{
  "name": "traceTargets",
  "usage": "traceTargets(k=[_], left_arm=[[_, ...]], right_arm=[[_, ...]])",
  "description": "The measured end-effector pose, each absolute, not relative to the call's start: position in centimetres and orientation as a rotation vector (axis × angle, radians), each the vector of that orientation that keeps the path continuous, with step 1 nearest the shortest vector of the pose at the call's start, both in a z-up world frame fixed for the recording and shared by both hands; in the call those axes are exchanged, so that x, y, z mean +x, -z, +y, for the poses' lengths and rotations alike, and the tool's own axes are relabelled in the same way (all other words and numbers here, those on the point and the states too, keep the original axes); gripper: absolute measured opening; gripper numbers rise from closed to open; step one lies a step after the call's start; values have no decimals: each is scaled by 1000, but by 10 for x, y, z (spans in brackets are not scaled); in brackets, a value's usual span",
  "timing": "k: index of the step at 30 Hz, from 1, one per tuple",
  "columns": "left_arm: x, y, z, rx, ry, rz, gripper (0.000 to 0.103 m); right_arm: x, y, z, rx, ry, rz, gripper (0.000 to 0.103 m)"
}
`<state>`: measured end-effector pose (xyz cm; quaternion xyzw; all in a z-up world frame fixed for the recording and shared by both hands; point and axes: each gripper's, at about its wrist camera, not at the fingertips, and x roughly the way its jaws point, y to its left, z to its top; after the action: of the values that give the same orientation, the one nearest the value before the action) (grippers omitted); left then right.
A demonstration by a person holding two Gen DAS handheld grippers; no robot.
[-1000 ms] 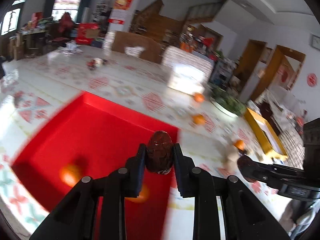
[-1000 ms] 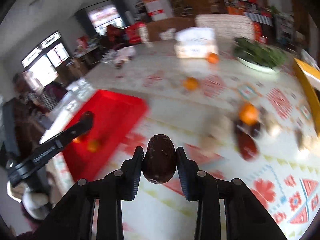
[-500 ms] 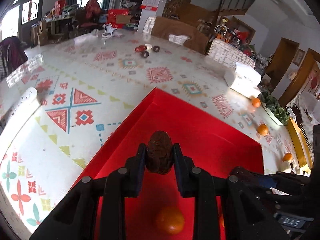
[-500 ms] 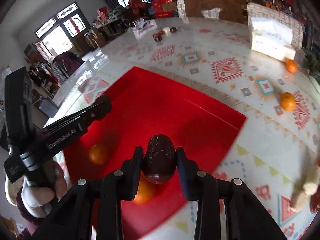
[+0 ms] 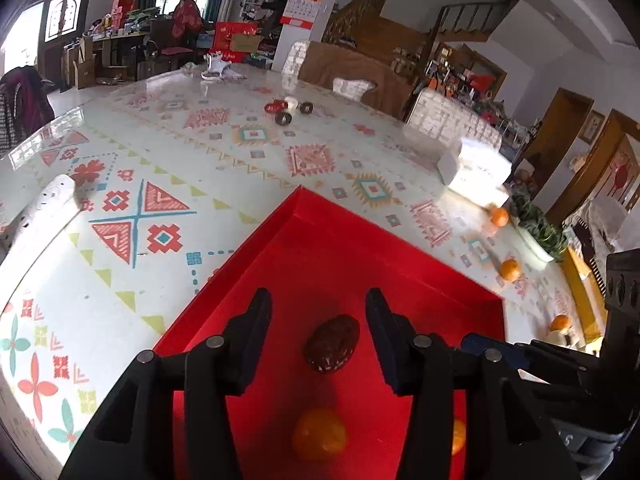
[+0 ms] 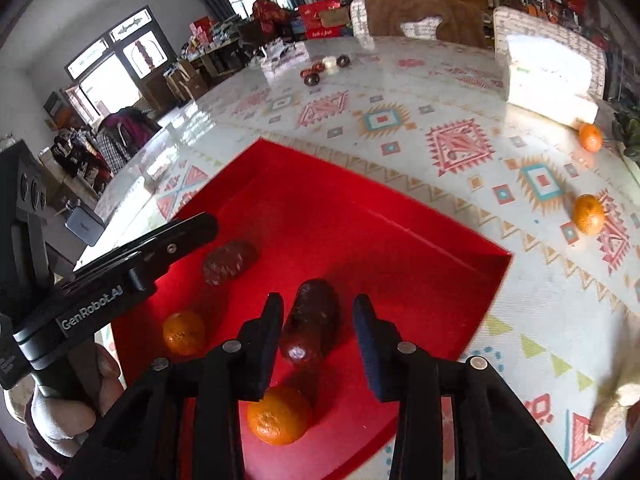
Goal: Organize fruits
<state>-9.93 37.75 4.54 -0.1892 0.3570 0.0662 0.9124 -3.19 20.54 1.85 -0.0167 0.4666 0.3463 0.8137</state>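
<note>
Red tray [image 6: 460, 276] is receiving 2 dates: both grippers' fingers are spreading, left gripper [image 5: 318, 330] clear of its date [image 5: 331, 343], right gripper [image 6: 318, 326] loosening around its date [image 6: 310, 320]. Best lifting straight up, avoiding the oranges [image 6: 279, 414]; more oranges [image 6: 587, 214] are waiting on the table [image 6: 400, 92].

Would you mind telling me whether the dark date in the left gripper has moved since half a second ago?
Yes. The date has dropped from between the opening left gripper pads onto the red tray floor, beyond the orange.
</note>
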Motion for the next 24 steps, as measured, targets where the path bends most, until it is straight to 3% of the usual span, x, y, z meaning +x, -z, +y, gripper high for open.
traceTargets(k=[3, 6, 10, 15, 24], left_arm=[[-115, -62, 369, -395, -135, 685, 59], [-130, -78, 356, -388, -127, 638, 61], [-150, -101, 330, -366, -105, 568, 66], [-170, -130, 291, -317, -57, 478, 75], [-171, -139, 228, -247, 54, 476, 79]], right_arm=[[-39, -32, 193, -33, -727, 940, 44], [-51, -48, 173, -29, -703, 857, 55], [-75, -74, 139, -35, -644, 698, 60], [-100, -105, 81, -41, -525, 510, 93], [-88, -110, -46, 72, -302, 520, 95]])
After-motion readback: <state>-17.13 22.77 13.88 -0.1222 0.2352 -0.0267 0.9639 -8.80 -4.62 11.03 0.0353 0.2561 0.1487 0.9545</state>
